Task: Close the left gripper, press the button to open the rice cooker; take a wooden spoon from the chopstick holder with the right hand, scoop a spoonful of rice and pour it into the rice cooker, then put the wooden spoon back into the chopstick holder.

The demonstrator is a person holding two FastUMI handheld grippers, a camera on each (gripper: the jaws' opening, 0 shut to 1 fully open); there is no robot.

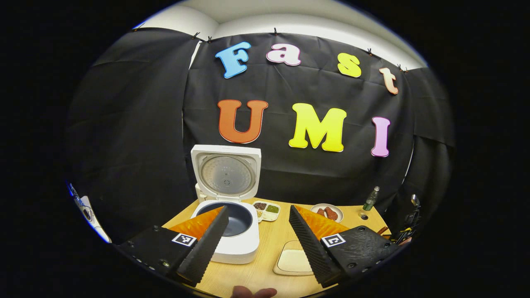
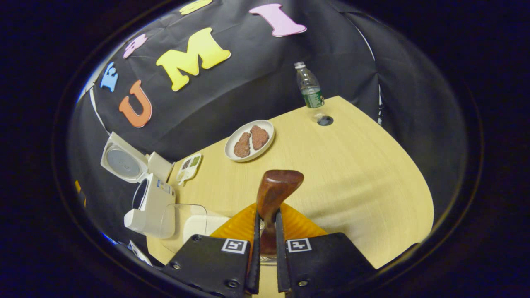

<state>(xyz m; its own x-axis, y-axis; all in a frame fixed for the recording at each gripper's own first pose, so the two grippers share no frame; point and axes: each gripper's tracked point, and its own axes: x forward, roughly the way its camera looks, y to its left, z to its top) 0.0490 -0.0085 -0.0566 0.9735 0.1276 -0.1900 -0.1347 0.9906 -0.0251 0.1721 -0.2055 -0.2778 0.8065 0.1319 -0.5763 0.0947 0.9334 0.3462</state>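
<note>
Your left gripper [image 1: 258,236] hangs with its two ribbed, wedge-shaped fingers spread wide, nothing between them, and straight ahead of it, just past its left finger, sits the one rice cooker [image 1: 232,231]: a smooth white rounded-square body, its lid [image 1: 226,173] standing upright with a dull metal disc on the inside, and a dark round inner pot [image 1: 236,217] open to view. Just ahead of that gripper's right finger lies a pale, rounded-rectangle container [image 1: 293,261] with a matte surface. Beyond the gap between the fingers you have one small divided tray [image 1: 266,210] with four compartments of dry grains, dark, green and pale. Further off to the right rests one round pale plate [image 1: 336,210] carrying two brownish, rough-looking pieces, and past it one clear plastic bottle [image 1: 371,199] with a green label. All of it stands on a light wood-grain table [image 1: 265,265]. Now your right gripper [image 2: 265,223]: its two fingers are pressed in tight on the neck of the one wooden spoon [image 2: 274,191], a glossy reddish-brown piece whose broad rounded end pokes up ahead of the fingertips. From that gripper the plate [image 2: 268,129] lies ahead and slightly left, the bottle [image 2: 310,86] ahead to the right, and the cooker [image 2: 151,203] stands well off to the left, lid up. The chopstick holder I cannot make out.
</note>
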